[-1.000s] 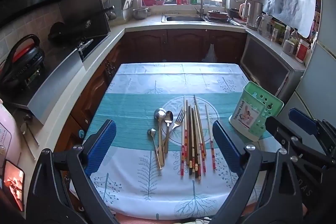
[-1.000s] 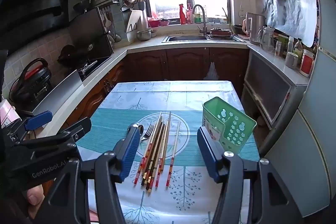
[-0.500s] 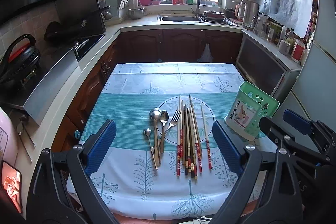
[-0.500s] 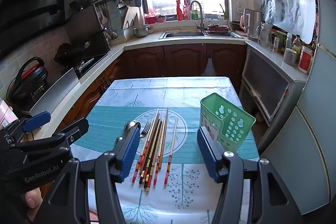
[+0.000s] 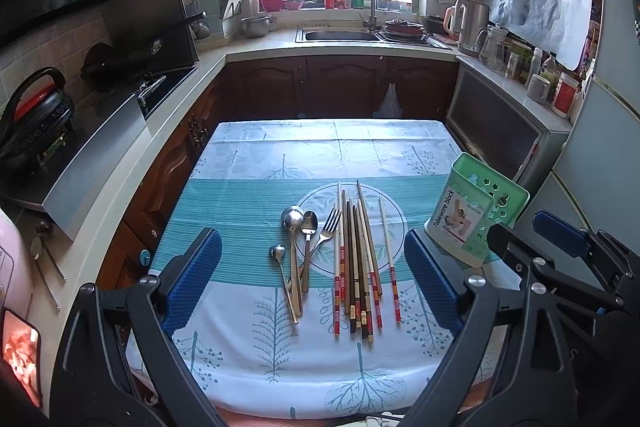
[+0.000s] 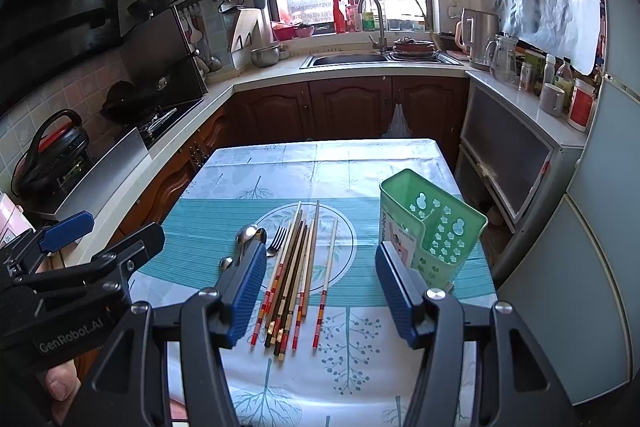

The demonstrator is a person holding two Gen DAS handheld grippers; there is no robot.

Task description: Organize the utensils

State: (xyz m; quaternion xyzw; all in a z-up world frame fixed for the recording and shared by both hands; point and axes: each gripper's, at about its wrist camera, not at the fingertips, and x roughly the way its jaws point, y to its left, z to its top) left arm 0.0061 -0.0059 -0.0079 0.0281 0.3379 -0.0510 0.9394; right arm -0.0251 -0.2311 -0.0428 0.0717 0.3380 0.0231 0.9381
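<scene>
The far half of the bench [image 5: 332, 147] is bare, so a gripper can pass there. The near strip is bare too. In the middle lie the chopsticks [image 5: 360, 263], with a fork [image 5: 326, 233] and spoons [image 5: 296, 251] just to their left. The green holder [image 5: 474, 215] stands at the right edge, apart from the chopsticks, with a bare gap between. Both grippers hang wide open above the near edge, side by side

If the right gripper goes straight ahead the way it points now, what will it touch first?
Probably the bundle of chopsticks lying on the tablecloth: the open right gripper frames them between its fingers, with nothing nearer. Depth is unclear; the green utensil holder stands off to the right.
</scene>
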